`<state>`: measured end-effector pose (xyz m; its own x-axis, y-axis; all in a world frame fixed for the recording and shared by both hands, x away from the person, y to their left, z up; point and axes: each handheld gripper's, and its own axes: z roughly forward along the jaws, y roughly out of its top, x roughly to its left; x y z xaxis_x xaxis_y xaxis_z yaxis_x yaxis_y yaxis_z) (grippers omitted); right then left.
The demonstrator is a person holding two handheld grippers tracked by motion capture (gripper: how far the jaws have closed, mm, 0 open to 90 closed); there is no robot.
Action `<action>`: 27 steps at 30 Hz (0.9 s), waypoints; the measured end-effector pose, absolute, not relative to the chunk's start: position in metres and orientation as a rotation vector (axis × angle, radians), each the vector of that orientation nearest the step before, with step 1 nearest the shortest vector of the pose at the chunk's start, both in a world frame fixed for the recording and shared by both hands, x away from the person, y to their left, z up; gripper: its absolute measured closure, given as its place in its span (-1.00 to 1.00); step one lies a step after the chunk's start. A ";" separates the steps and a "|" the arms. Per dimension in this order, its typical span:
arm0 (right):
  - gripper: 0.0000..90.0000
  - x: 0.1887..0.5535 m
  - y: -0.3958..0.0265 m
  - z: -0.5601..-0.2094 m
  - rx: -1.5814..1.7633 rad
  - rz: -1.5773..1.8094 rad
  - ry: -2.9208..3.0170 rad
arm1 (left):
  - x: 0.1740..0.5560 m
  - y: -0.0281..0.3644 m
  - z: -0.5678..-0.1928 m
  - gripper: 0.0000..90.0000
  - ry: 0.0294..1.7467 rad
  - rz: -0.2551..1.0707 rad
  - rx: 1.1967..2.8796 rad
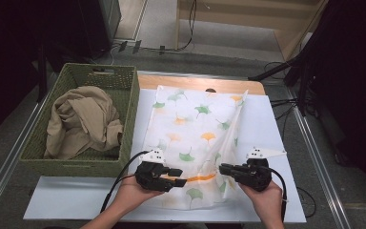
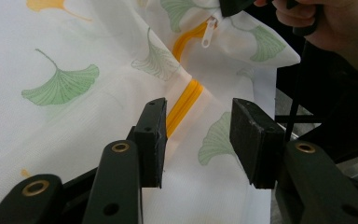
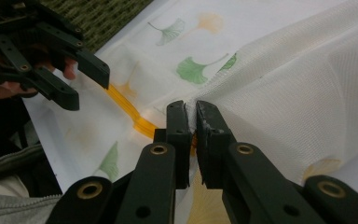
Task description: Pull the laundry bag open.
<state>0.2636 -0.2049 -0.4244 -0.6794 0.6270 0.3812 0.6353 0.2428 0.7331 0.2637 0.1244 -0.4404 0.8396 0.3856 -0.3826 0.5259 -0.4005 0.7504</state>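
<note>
A white pillowcase [image 1: 195, 129] printed with green and orange ginkgo leaves lies on the white table top [image 1: 267, 133]. An orange zipper [image 1: 200, 178] runs along its near edge. My left gripper [image 1: 183, 177] is open at the zipper's left part; in the left gripper view its jaws [image 2: 198, 135] stand apart, with the orange zipper [image 2: 184, 105] between them and untouched. My right gripper [image 1: 221, 168] is shut on the pillowcase cloth beside the zipper [image 3: 191, 112], and the cloth [image 3: 298, 107] rises in a taut fold from it. The white zipper pull [image 2: 208, 35] hangs just below the right gripper [image 2: 233, 5].
A green woven basket [image 1: 128, 124] stands to the left of the pillowcase, with a crumpled tan cloth [image 1: 81, 121] inside. A wooden board [image 1: 195, 83] lies under the pillowcase's far end. Metal rails edge the table, and cables run across the floor behind.
</note>
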 end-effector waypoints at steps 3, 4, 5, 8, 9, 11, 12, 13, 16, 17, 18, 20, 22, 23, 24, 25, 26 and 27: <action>0.89 0.267 -0.196 -0.424 -1.220 -1.478 -2.465 | 0.261 0.123 -0.440 0.29 0.669 -0.172 2.046; 0.89 0.267 -0.193 -0.423 -1.216 -1.480 -2.458 | 0.260 0.123 -0.440 0.29 0.669 -0.168 2.046; 0.89 0.268 -0.191 -0.423 -1.202 -1.478 -2.466 | 0.260 0.122 -0.440 0.29 0.667 -0.165 2.046; 0.89 0.269 -0.182 -0.421 -1.170 -1.486 -2.457 | 0.257 0.121 -0.439 0.29 0.664 -0.156 2.047; 0.89 0.270 -0.180 -0.421 -1.158 -1.489 -2.454 | 0.256 0.120 -0.439 0.29 0.667 -0.152 2.044; 0.89 0.270 -0.175 -0.420 -1.138 -1.493 -2.449 | 0.256 0.120 -0.438 0.29 0.668 -0.148 2.040; 0.89 0.271 -0.172 -0.420 -1.127 -1.496 -2.448 | 0.256 0.119 -0.438 0.29 0.668 -0.147 2.040; 0.89 0.271 -0.170 -0.420 -1.116 -1.495 -2.455 | 0.256 0.119 -0.437 0.30 0.668 -0.143 2.043; 0.89 0.272 -0.163 -0.419 -1.088 -1.495 -2.459 | 0.257 0.115 -0.439 0.32 0.668 -0.144 2.041; 0.89 0.272 -0.161 -0.419 -1.082 -1.492 -2.457 | 0.258 0.114 -0.439 0.33 0.678 -0.149 2.043; 0.89 0.272 -0.158 -0.419 -1.073 -1.491 -2.461 | 0.259 0.113 -0.439 0.34 0.689 -0.154 2.046; 0.89 0.273 -0.155 -0.419 -1.053 -1.492 -2.466 | 0.260 0.111 -0.440 0.36 0.697 -0.164 2.044; 0.89 0.273 -0.151 -0.419 -1.035 -1.489 -2.476 | 0.261 0.111 -0.441 0.40 0.702 -0.171 2.038; 0.89 0.273 -0.149 -0.419 -1.028 -1.481 -2.482 | 0.261 0.111 -0.442 0.42 0.702 -0.171 2.040; 0.88 0.273 -0.148 -0.420 -1.022 -1.483 -2.487 | 0.261 0.111 -0.443 0.44 0.705 -0.174 2.041; 0.88 0.273 -0.146 -0.420 -1.017 -1.483 -2.487 | 0.261 0.110 -0.443 0.45 0.704 -0.175 2.047; 0.88 0.273 -0.145 -0.419 -1.014 -1.479 -2.486 | 0.261 0.110 -0.444 0.47 0.705 -0.177 2.045; 0.88 0.273 -0.144 -0.419 -1.004 -1.487 -2.492 | 0.262 0.110 -0.445 0.47 0.703 -0.177 2.049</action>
